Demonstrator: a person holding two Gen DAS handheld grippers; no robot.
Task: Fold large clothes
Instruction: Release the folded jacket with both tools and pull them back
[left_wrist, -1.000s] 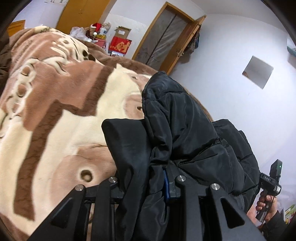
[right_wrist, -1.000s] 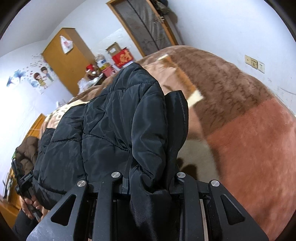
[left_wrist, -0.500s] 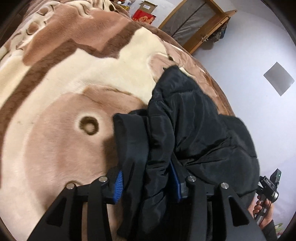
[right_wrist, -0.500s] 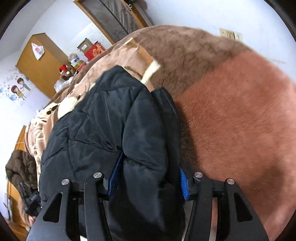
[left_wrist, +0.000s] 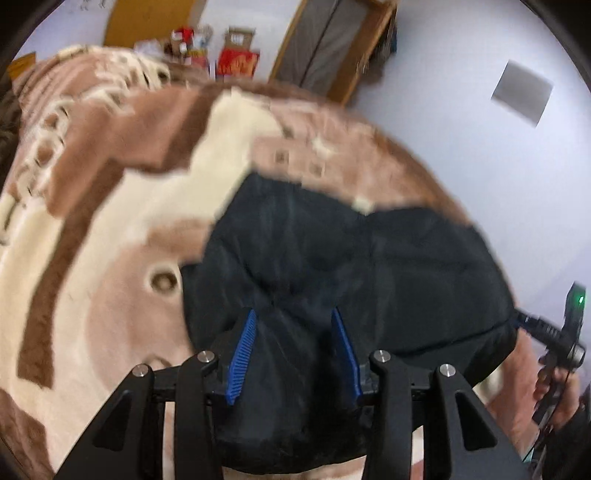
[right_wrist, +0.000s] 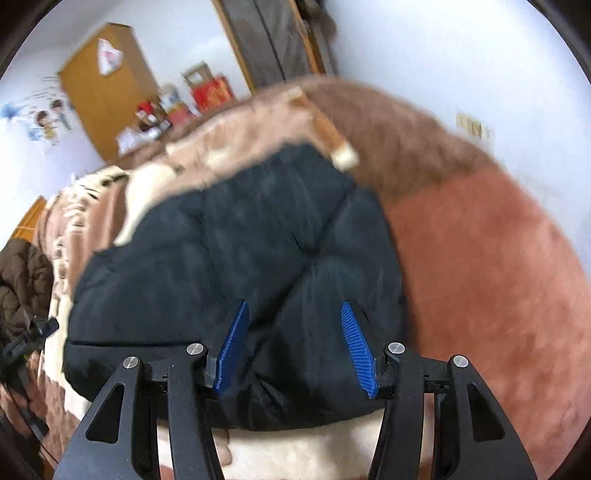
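A black quilted puffer jacket (left_wrist: 369, 266) lies folded on the brown and cream blanket (left_wrist: 110, 229); it also shows in the right wrist view (right_wrist: 240, 251). My left gripper (left_wrist: 293, 332) is open, its blue pads (left_wrist: 242, 354) spread on either side of the jacket's near edge. My right gripper (right_wrist: 295, 332) is open too, its blue pads (right_wrist: 356, 350) spread over the jacket's near edge. The right gripper also shows at the right edge of the left wrist view (left_wrist: 561, 339). Both views are blurred by motion.
The blanket (right_wrist: 498, 277) covers a bed next to a white wall. A brown jacket (right_wrist: 18, 288) lies at the bed's left. A yellow wardrobe (right_wrist: 107, 85), red boxes (left_wrist: 236, 62) and a wooden door (left_wrist: 332, 44) stand beyond the bed.
Both grippers opened and let go of the jacket, which dropped from hanging in the air to lying flat on the blanket. Both grippers have drawn back a little.
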